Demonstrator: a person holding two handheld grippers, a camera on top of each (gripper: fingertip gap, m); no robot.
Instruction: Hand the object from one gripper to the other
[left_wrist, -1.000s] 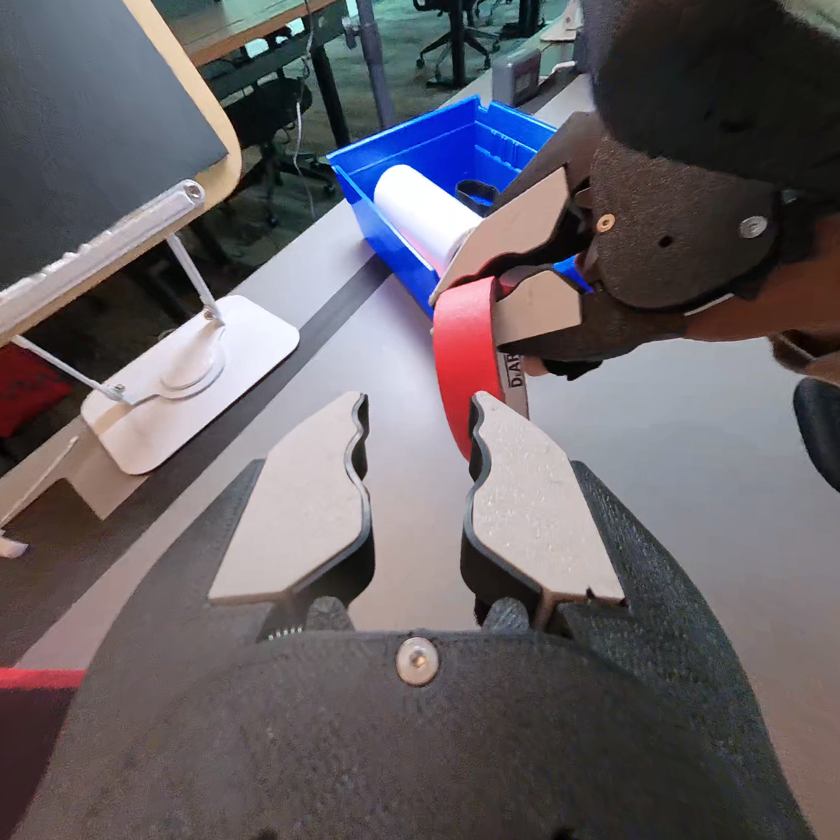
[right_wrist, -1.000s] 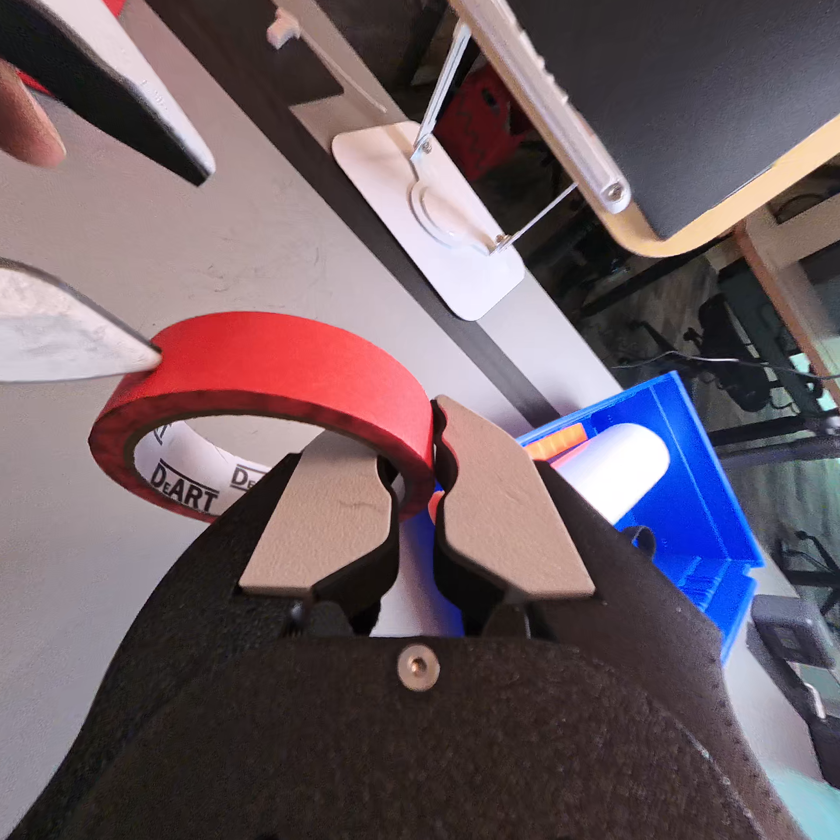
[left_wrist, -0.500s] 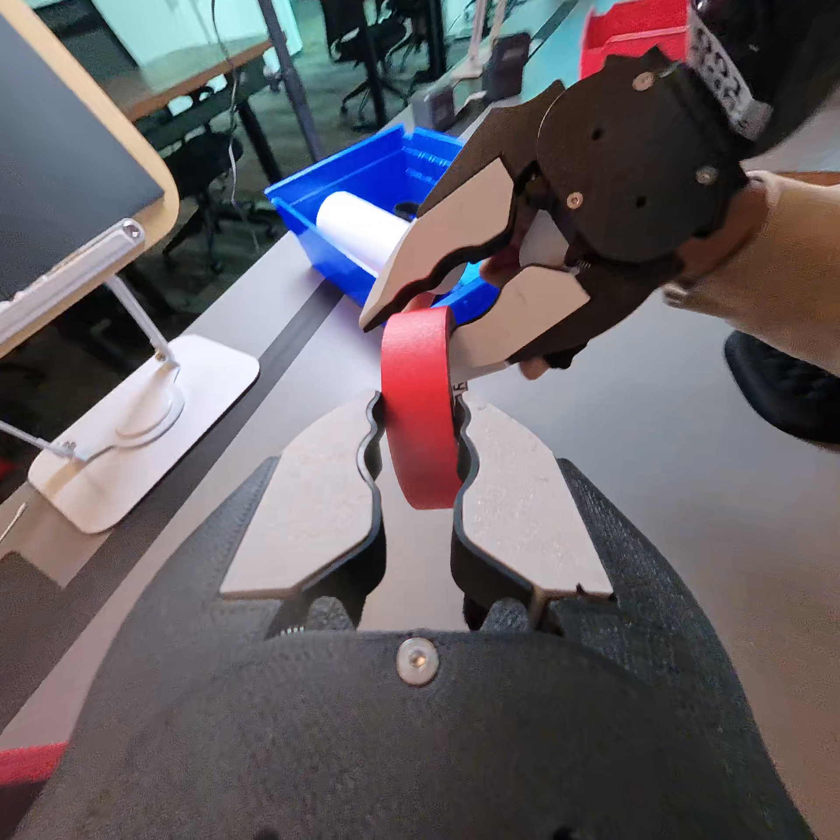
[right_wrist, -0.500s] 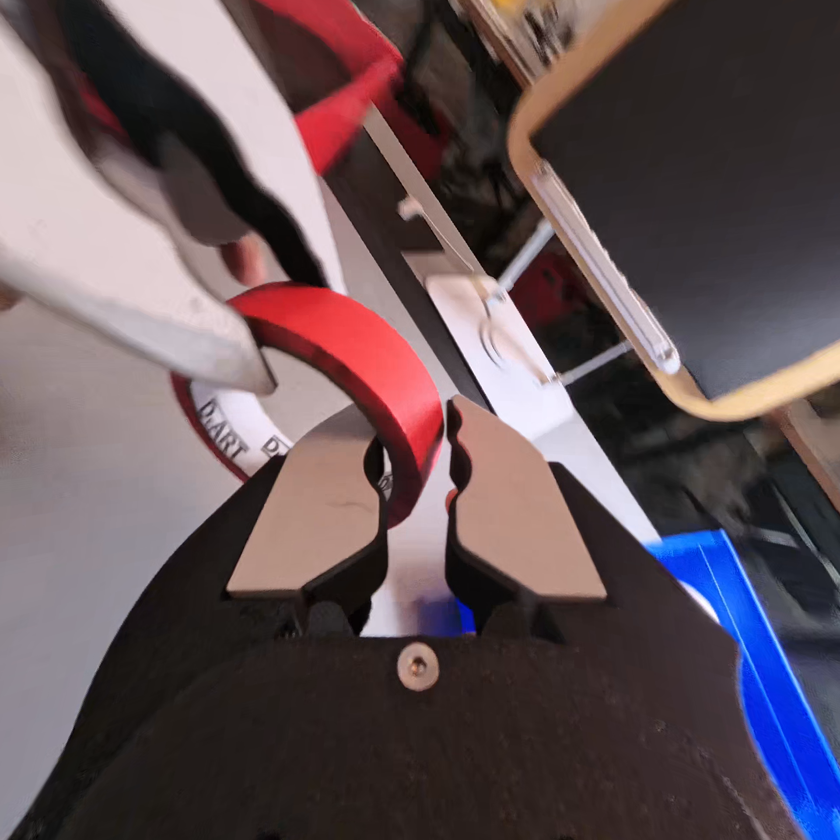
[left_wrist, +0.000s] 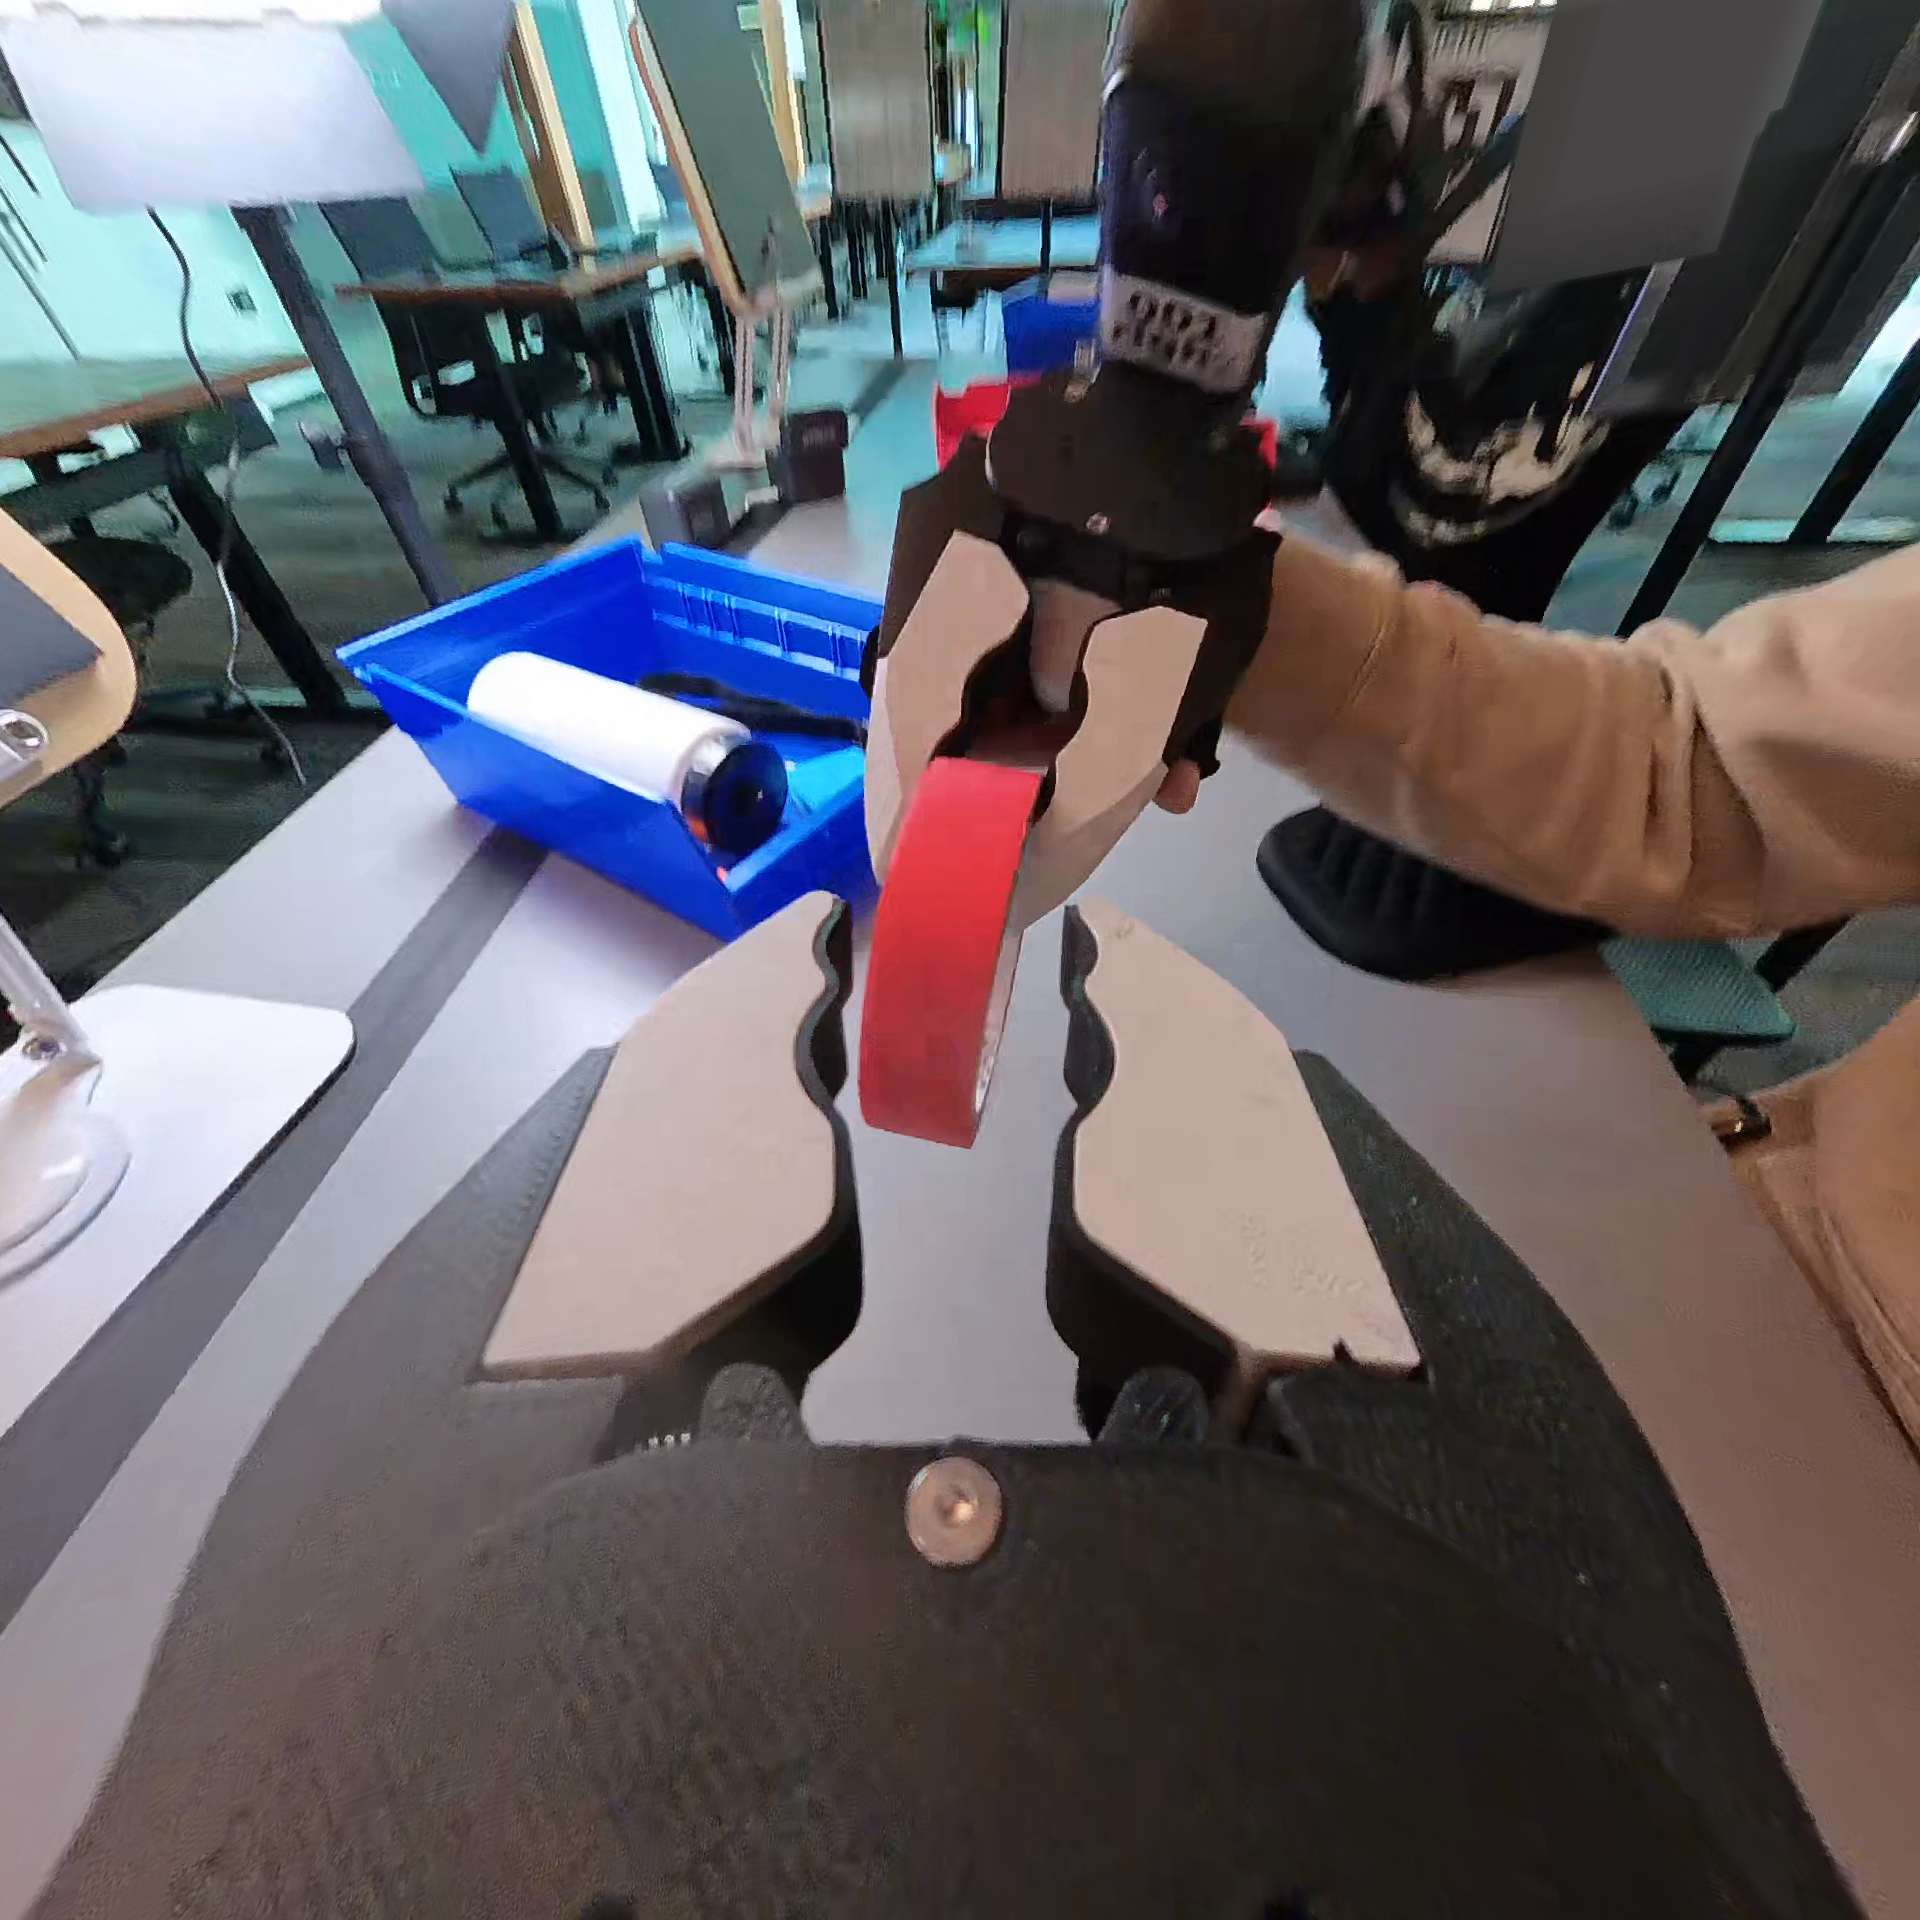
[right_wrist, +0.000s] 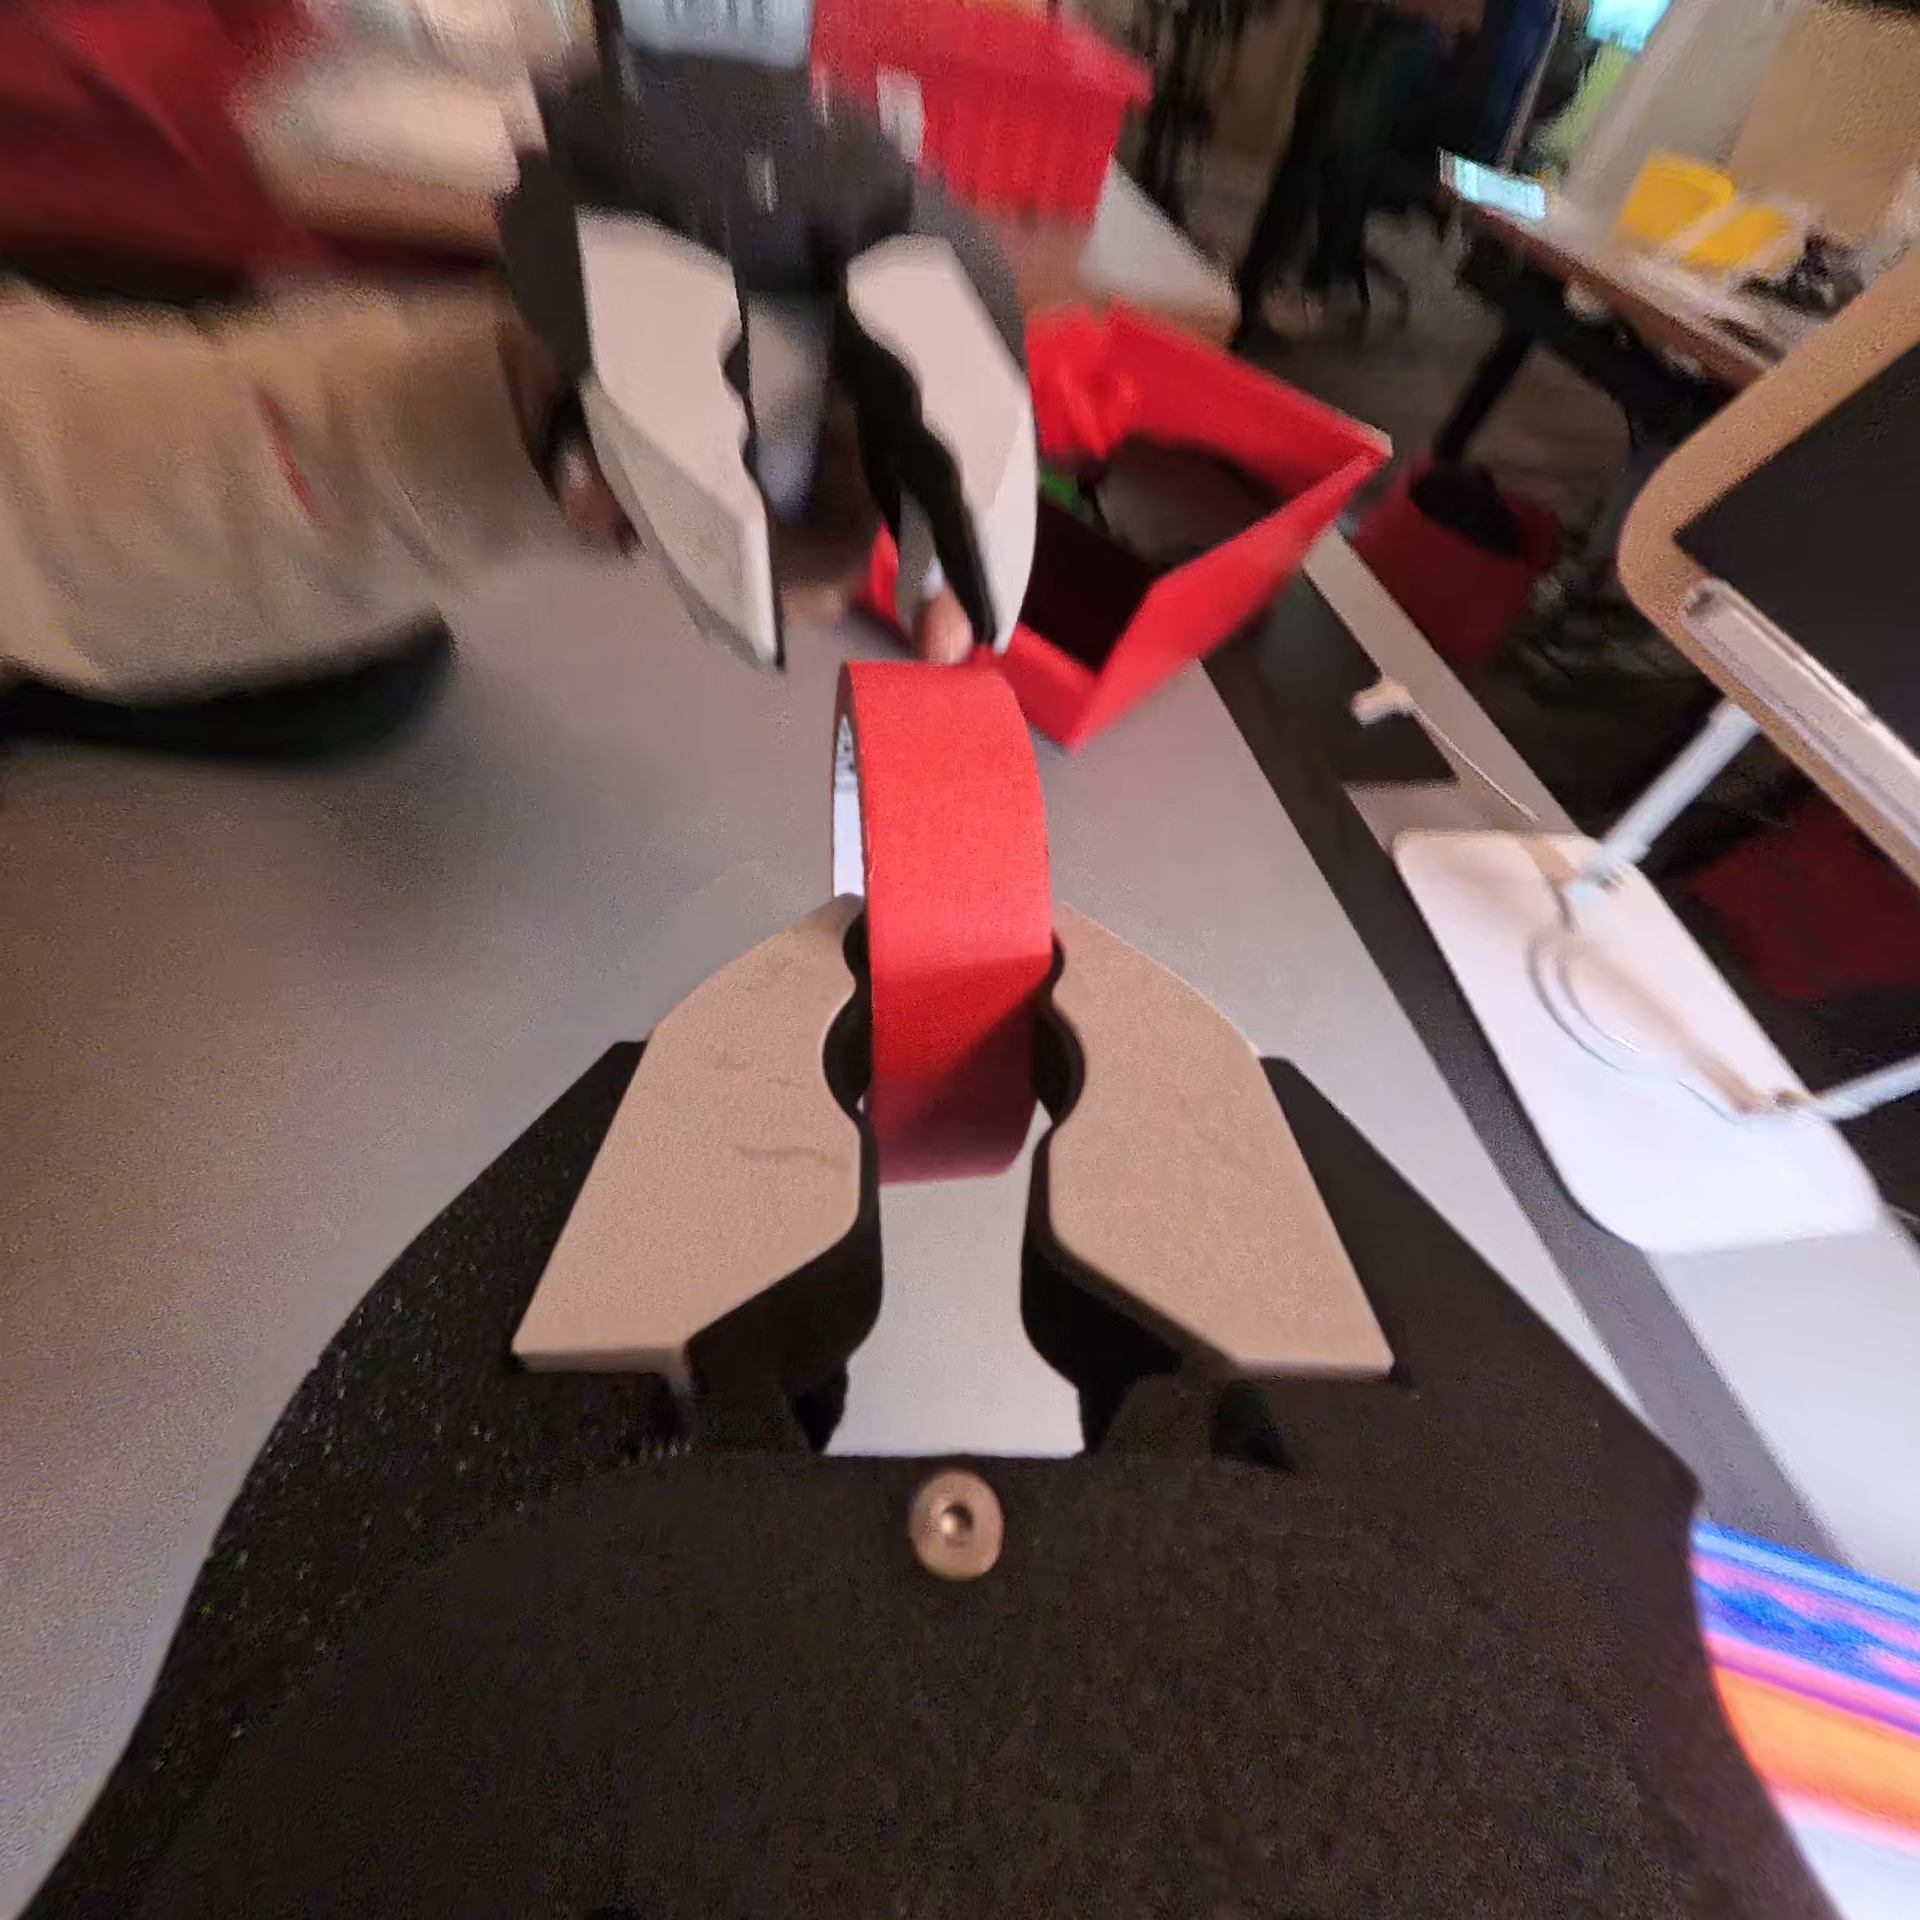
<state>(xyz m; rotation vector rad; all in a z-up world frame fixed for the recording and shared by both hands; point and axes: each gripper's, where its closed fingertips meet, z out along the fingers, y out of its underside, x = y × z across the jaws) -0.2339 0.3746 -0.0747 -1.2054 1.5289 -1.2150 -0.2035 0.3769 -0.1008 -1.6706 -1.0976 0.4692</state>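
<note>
Presently we find the red tape roll (right_wrist: 951, 935) held on edge above the grey table (left_wrist: 1299, 997), clamped across its width by the right gripper (right_wrist: 954, 925), whose two pads press its flat sides. In the left wrist view, the same roll (left_wrist: 940, 956) hangs with its free end between the pads of the left gripper (left_wrist: 948, 925), which stands parted with a clear gap on each side and touches nothing. We judge that the upright hold is meant to offer the free half of the ring to the receiving tongs; the handover is not yet made, and the left must close before the right lets go.

Beyond the roll, a blue bin (left_wrist: 623, 675) holds a white cylinder (left_wrist: 613, 732); a red bin (right_wrist: 1174, 540) sits farther along the table, and a white stand base (right_wrist: 1621, 1039) lies to one side.

Some printing shows on the roll's inner white core; we do not report it. No other marking is legible.
</note>
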